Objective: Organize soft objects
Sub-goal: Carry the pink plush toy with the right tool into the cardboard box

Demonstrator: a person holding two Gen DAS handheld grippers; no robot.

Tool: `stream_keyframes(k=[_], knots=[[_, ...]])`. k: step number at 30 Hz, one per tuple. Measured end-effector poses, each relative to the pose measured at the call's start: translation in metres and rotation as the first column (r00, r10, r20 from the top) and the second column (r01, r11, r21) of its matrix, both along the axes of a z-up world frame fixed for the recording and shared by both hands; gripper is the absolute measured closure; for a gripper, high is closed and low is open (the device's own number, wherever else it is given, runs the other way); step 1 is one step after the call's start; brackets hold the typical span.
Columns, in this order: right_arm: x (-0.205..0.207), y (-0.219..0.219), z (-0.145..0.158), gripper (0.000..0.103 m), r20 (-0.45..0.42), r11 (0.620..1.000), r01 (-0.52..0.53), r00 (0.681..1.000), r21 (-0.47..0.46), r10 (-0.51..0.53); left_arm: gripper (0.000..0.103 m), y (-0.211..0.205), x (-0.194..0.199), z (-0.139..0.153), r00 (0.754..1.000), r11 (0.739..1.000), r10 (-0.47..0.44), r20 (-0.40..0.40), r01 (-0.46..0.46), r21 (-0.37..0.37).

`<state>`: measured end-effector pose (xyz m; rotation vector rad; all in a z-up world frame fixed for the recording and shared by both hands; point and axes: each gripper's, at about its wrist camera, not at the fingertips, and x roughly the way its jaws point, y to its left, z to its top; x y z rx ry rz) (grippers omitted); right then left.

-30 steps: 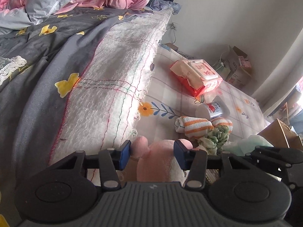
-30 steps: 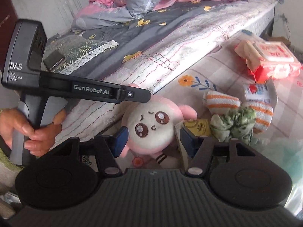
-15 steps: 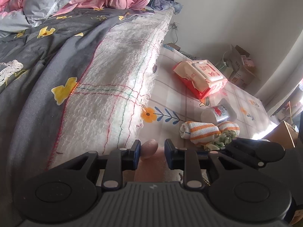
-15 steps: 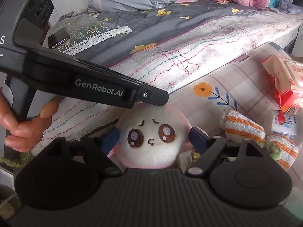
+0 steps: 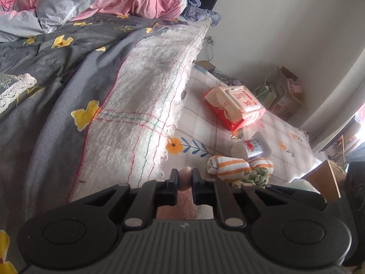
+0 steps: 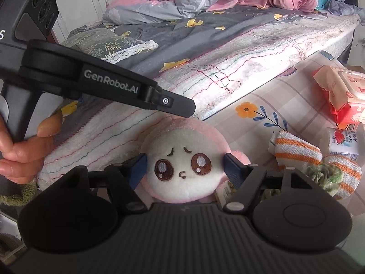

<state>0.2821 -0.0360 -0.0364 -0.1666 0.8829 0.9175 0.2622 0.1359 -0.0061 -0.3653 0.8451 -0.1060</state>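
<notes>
A pink and white plush toy (image 6: 182, 166) with embroidered eyes lies on the floor mat by the bed. My left gripper (image 5: 184, 180) is shut on a pink part of the plush (image 5: 185, 179) at its top. In the right wrist view the left gripper (image 6: 159, 100) reaches in from the left, above the plush's head. My right gripper (image 6: 184, 164) has its jaws wide on both sides of the plush's face, touching its sides. Orange-striped rolled cloths (image 6: 294, 150) and a green scrunchie (image 6: 324, 173) lie to the right; the cloths also show in the left wrist view (image 5: 228, 166).
The bed (image 5: 141, 105) with a white quilt edge and grey flowered cover runs along the left. A red and white wipes pack (image 5: 235, 107) and a small milk carton (image 5: 253, 147) lie on the floor mat (image 5: 205, 114). Cardboard boxes (image 5: 285, 96) stand by the wall.
My left gripper has closed from wide open onto the top of the plush. My right gripper has moved in and its jaws now stand on both sides of the plush's face.
</notes>
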Motion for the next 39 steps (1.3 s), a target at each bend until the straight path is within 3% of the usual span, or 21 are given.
stream_keyframes(k=[9, 15, 21, 27, 31, 34, 39], knots=[[-0.042, -0.027, 0.061, 0.035, 0.097, 0.975, 0.066, 0.991, 0.211, -0.088, 0.091, -0.022, -0.057, 0.093, 0.975, 0.997, -0.071, 0.210, 0.073, -0.003], [-0.081, -0.073, 0.108, 0.035, 0.178, 0.937, 0.141, 0.962, 0.321, -0.206, 0.091, -0.070, -0.083, 0.143, 0.931, 0.981, -0.189, 0.313, 0.190, 0.028], [-0.125, -0.156, 0.142, 0.035, 0.249, 0.903, 0.268, 0.900, 0.335, -0.359, 0.091, -0.153, -0.088, 0.167, 0.863, 0.927, -0.359, 0.355, 0.373, 0.030], [-0.167, -0.262, 0.156, 0.035, 0.346, 0.887, 0.432, 0.817, 0.166, -0.462, 0.091, -0.262, -0.077, 0.154, 0.784, 0.830, -0.524, 0.332, 0.557, -0.005], [-0.182, -0.327, 0.151, 0.035, 0.376, 0.852, 0.523, 0.790, -0.002, -0.485, 0.091, -0.334, -0.062, 0.123, 0.749, 0.765, -0.609, 0.261, 0.642, -0.055], [-0.183, -0.368, 0.134, 0.035, 0.381, 0.814, 0.564, 0.790, -0.140, -0.481, 0.091, -0.378, -0.049, 0.093, 0.732, 0.732, -0.655, 0.186, 0.676, -0.082], [-0.174, -0.418, 0.094, 0.035, 0.354, 0.778, 0.537, 0.833, -0.327, -0.426, 0.091, -0.424, -0.021, 0.042, 0.709, 0.702, -0.704, 0.041, 0.703, -0.116]])
